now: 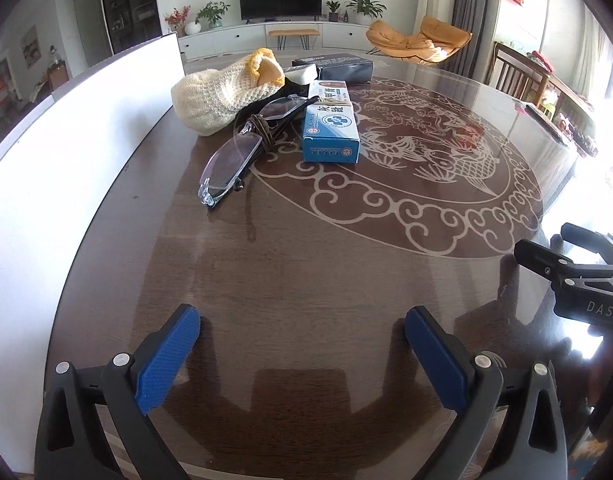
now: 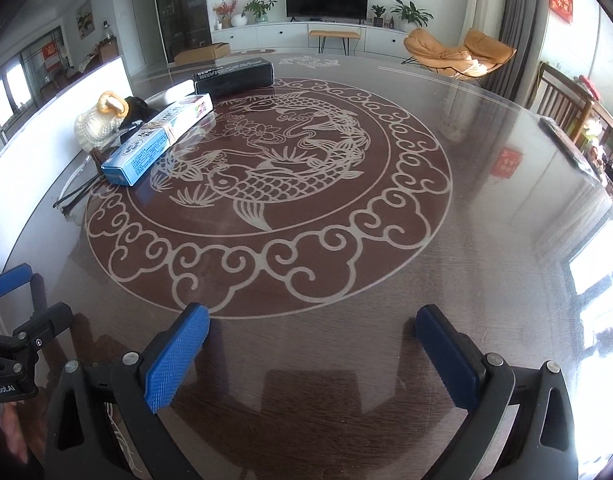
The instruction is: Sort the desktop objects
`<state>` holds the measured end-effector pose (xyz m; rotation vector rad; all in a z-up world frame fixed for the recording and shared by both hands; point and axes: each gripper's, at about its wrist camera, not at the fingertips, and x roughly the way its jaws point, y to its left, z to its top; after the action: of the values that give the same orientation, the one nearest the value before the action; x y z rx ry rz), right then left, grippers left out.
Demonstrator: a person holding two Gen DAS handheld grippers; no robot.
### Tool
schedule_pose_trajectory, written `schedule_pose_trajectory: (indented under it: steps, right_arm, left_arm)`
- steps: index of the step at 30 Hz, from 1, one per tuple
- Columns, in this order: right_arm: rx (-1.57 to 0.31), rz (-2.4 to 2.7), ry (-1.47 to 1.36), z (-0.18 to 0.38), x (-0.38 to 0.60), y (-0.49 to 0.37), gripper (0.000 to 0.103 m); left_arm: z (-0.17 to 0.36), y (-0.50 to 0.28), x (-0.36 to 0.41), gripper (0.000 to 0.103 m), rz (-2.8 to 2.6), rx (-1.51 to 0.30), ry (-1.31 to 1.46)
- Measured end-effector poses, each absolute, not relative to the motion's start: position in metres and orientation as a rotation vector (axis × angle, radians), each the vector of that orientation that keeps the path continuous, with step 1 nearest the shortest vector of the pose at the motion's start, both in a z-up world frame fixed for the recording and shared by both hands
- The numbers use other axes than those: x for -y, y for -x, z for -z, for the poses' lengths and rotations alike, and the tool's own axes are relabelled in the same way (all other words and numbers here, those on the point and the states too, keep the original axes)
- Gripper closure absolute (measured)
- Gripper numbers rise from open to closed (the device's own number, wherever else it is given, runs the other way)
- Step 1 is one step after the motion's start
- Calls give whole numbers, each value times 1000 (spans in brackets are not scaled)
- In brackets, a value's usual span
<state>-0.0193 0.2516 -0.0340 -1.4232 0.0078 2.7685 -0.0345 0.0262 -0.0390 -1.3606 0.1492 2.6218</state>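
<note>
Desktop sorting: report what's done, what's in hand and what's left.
Done: nothing visibly; the knitted pouch, eyeglasses, blue medicine box and black box sit clustered at one side of the table. In hand: nothing; left gripper and right gripper are open and empty. Left: everything.

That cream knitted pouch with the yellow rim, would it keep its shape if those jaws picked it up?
Probably not. The cream knitted pouch with the yellow rim slumps on the glossy brown table, so it likely sags when lifted. Its coarse yarn should grip well. It looks light, and unlikely to roll.
</note>
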Motion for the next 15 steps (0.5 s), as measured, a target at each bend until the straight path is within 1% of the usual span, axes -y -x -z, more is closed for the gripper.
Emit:
schedule_pose_trajectory:
  steps: [15]
  right_arm:
    - [-8, -2769, 1423, 34, -252, 19, 0]
  left_arm:
    - [40, 34, -27, 0, -2627, -150, 1357]
